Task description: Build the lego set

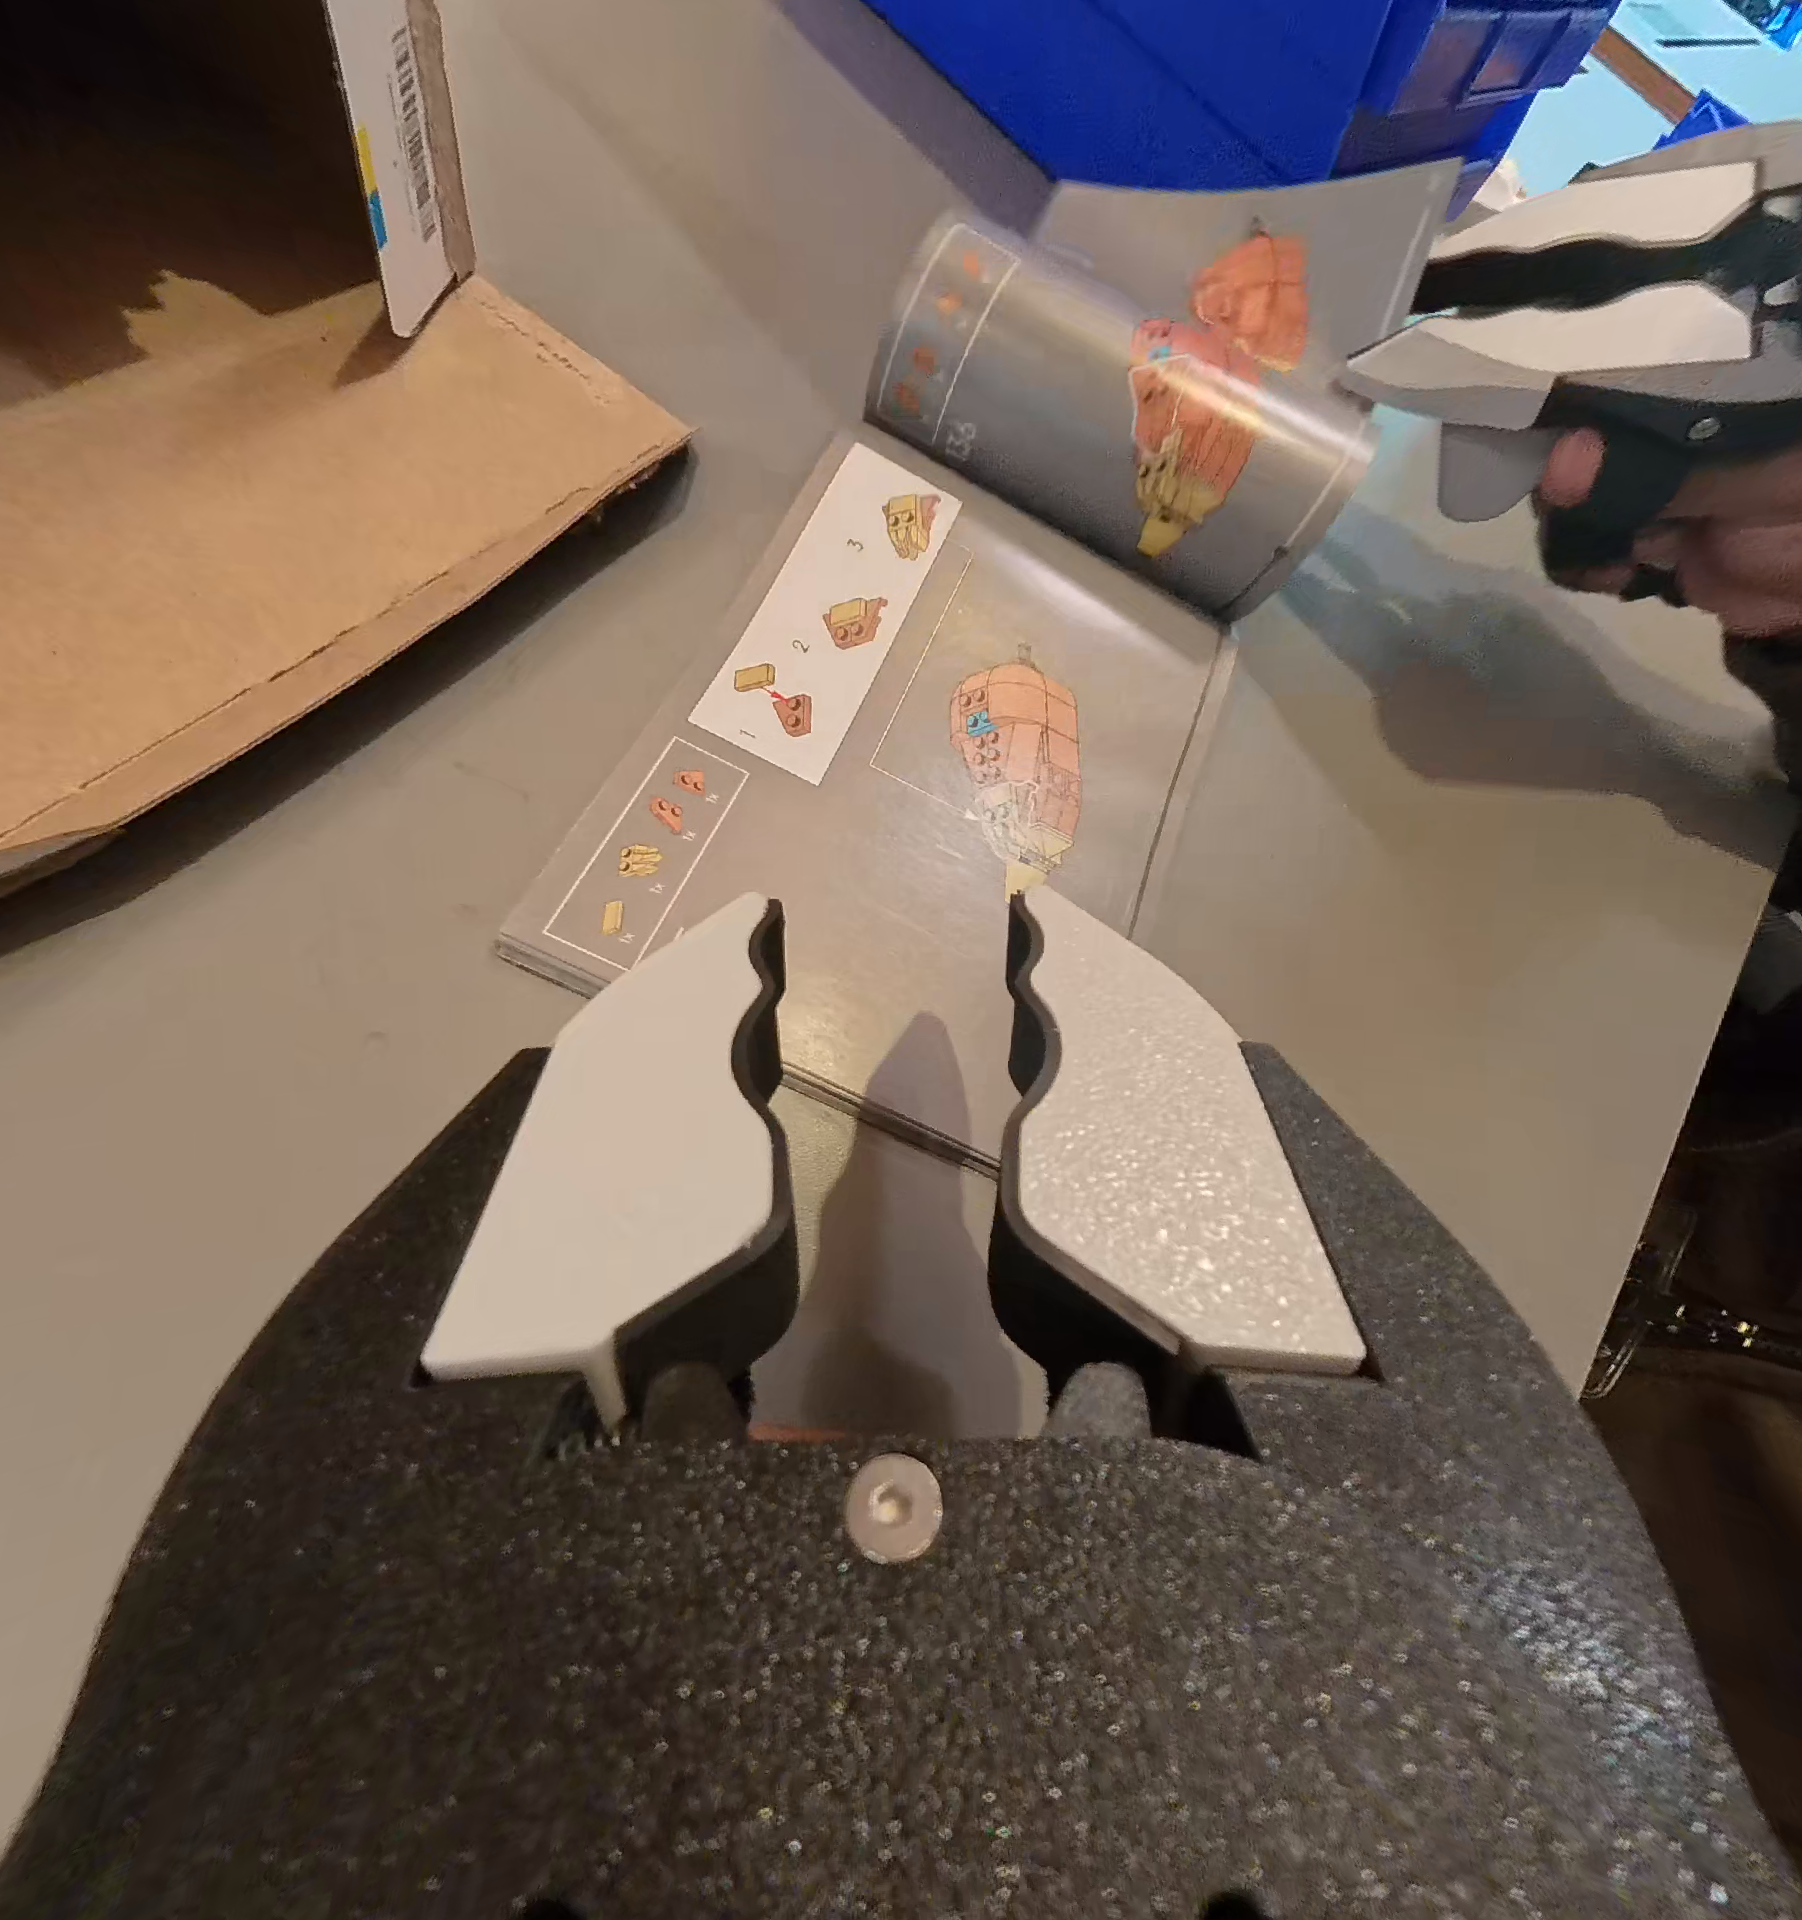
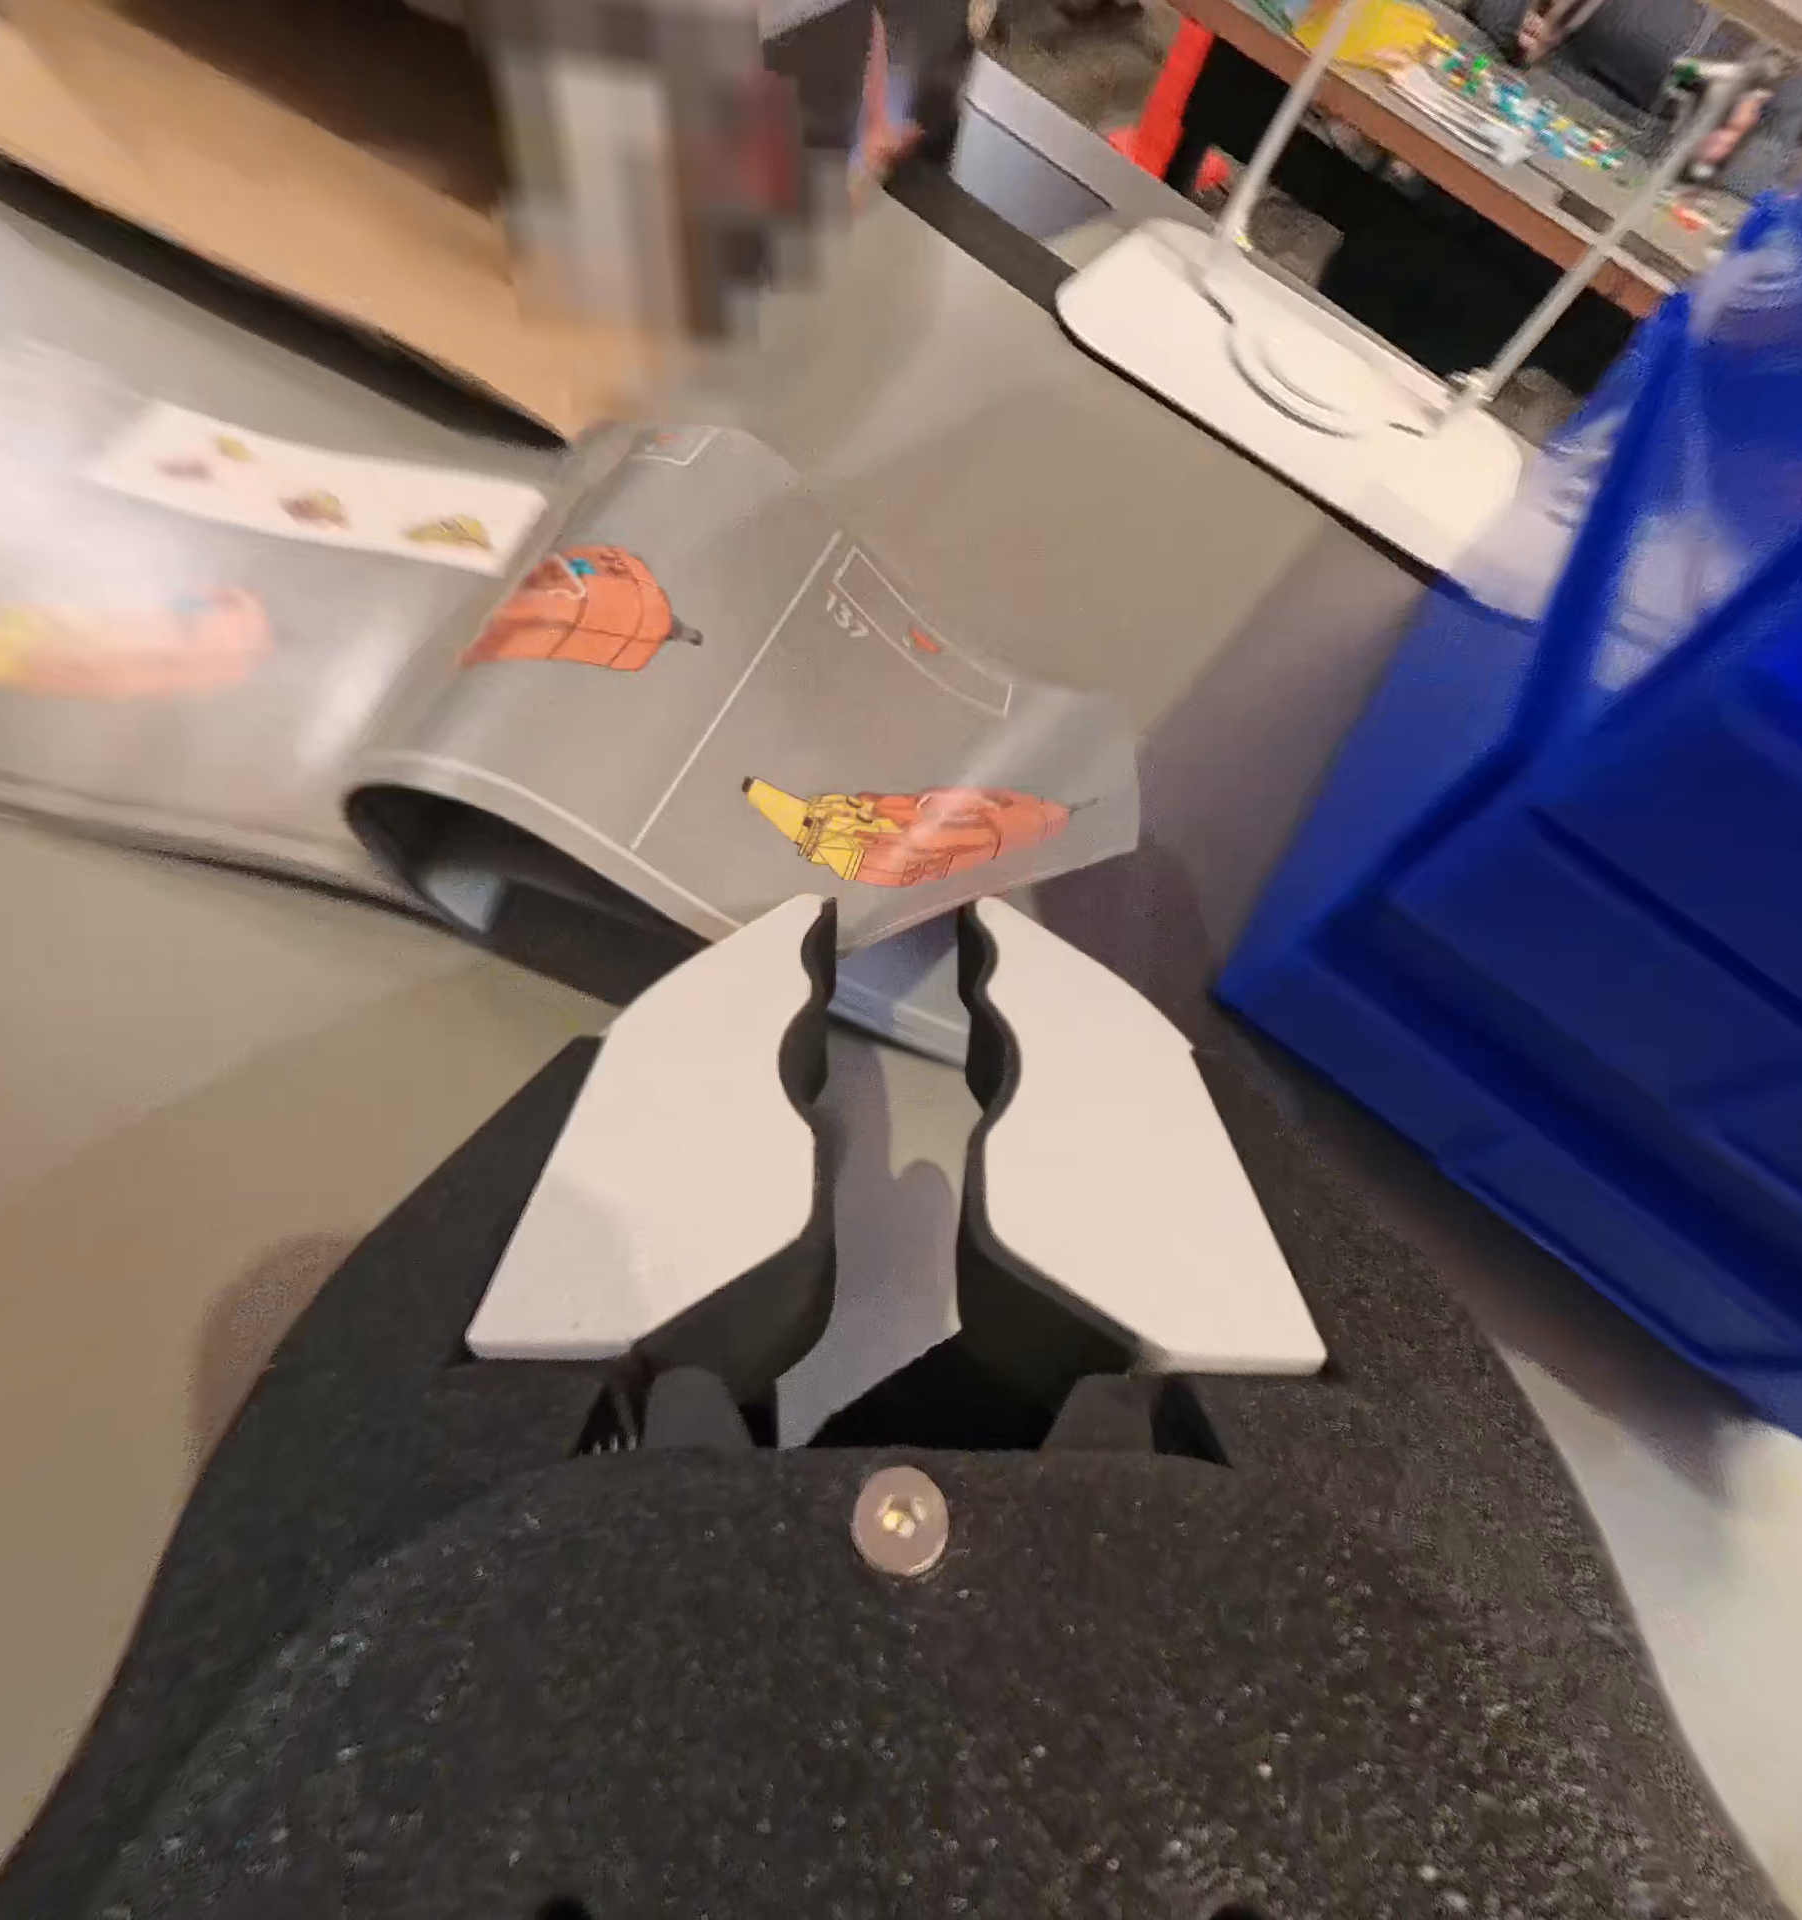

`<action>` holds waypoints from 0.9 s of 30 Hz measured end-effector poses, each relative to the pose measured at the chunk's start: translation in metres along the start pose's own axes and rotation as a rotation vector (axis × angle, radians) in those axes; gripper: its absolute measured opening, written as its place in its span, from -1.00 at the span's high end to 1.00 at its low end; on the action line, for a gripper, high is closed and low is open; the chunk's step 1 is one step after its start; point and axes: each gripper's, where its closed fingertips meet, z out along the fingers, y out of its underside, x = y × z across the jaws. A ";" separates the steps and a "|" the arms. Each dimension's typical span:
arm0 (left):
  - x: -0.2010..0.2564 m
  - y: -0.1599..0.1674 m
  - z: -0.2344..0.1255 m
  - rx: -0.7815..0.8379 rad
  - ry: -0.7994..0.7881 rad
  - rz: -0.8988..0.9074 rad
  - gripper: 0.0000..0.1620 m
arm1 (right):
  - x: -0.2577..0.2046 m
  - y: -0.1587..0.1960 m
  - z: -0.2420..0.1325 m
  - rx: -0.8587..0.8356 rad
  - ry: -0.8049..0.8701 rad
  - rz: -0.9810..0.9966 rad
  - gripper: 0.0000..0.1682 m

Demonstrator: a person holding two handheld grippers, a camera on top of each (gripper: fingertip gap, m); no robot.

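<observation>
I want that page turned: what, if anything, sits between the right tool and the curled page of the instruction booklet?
Nothing visible does. The right tool is open just short of the curled page's free edge, with only bare grey table beneath. The blue bin stands off to the side.

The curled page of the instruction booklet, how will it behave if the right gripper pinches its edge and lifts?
The curled page is probably floppy: it already arches over the open instruction booklet. Its glossy sheen suggests it may slip between the right gripper fingers. It is likely light, and thin enough to crease or tear.
</observation>
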 end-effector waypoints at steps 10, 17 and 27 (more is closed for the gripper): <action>-0.006 0.001 -0.004 0.002 -0.024 -0.010 0.46 | -0.018 -0.042 -0.031 0.052 -0.052 -0.368 0.57; -0.018 -0.004 -0.008 0.051 -0.054 -0.085 0.39 | -0.140 -0.042 0.004 0.071 -0.515 -0.629 0.51; -0.026 -0.006 -0.008 0.070 -0.058 -0.144 0.37 | -0.201 -0.034 0.033 0.016 -0.724 -0.687 0.48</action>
